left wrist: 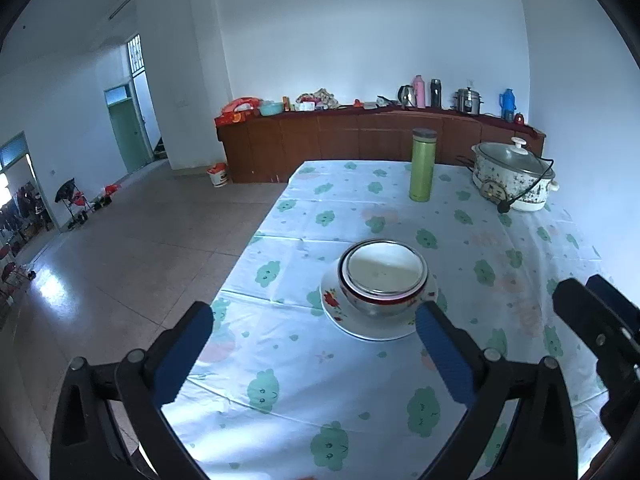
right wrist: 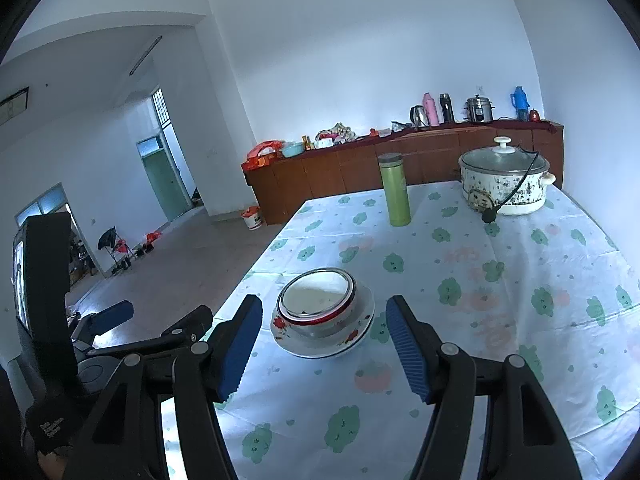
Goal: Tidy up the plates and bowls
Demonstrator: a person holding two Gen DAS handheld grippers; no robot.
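Behind the stacked bowls [left wrist: 382, 280], beyond both empty, open claws, stand flask [left wrist: 422, 166] and cooker [left wrist: 514, 178].

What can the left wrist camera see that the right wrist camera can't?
Only the left wrist view shows the left tongs from behind, both blue pads wide open and nothing between them, with the right tongs' dark tip at its right edge.

Only the right wrist view shows the right tongs from behind, open and empty, with the left tool's black body and screen at its left edge.

Both show the stacked bowls on the flowered plate, the green flask, the lidded cooker, the patterned tablecloth and the wooden sideboard.
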